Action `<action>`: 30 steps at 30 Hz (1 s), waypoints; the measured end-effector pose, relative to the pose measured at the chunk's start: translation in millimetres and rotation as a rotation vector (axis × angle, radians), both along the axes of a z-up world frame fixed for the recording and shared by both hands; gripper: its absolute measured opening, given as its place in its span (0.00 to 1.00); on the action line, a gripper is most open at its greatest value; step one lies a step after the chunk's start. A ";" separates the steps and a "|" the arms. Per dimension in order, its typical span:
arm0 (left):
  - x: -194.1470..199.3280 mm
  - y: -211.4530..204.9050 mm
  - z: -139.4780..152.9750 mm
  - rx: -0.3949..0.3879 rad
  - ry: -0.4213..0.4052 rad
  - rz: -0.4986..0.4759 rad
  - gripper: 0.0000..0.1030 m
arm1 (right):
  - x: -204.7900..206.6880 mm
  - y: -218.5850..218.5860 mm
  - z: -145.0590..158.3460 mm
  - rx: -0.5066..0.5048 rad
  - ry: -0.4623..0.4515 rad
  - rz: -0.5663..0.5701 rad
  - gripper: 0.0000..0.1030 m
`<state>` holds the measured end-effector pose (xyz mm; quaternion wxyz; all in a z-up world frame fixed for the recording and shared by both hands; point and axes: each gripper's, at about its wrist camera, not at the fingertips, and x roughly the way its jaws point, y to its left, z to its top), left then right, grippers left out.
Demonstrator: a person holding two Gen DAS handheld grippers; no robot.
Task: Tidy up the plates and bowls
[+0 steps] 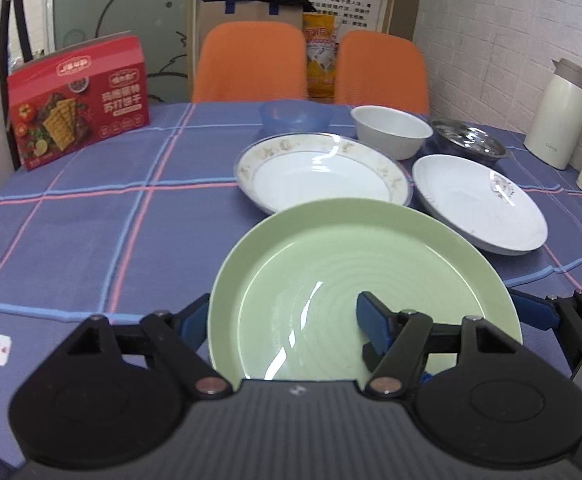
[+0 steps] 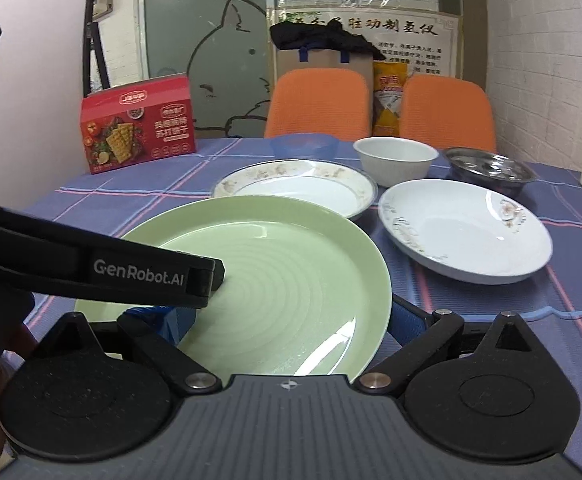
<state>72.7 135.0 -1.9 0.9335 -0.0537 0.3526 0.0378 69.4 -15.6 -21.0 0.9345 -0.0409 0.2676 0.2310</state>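
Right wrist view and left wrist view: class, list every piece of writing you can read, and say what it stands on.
"GenRobot.AI": white letters on the black arm of the left gripper crossing the green plate.
Red box: Chinese print, too blurred to read.
Wall poster: large Chinese heading, unclear; small text beneath unreadable.
Yellow bag: print too blurred.
Thermos jug: faint mark, unreadable.

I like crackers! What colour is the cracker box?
Red. The cracker box shows sharpest in the right wrist view, standing on the tablecloth.
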 end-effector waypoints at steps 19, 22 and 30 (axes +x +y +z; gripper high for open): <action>10.3 66.4 -27.8 -0.020 0.028 0.108 0.91 | 15.3 50.1 -19.4 -0.025 0.076 0.186 0.84; 6.7 71.6 -20.6 -0.074 -0.007 0.122 0.94 | 18.6 30.4 -7.5 0.047 0.097 0.165 0.84; 30.9 73.2 6.1 -0.084 -0.042 0.104 0.97 | 41.7 -7.3 16.2 0.091 0.047 0.043 0.84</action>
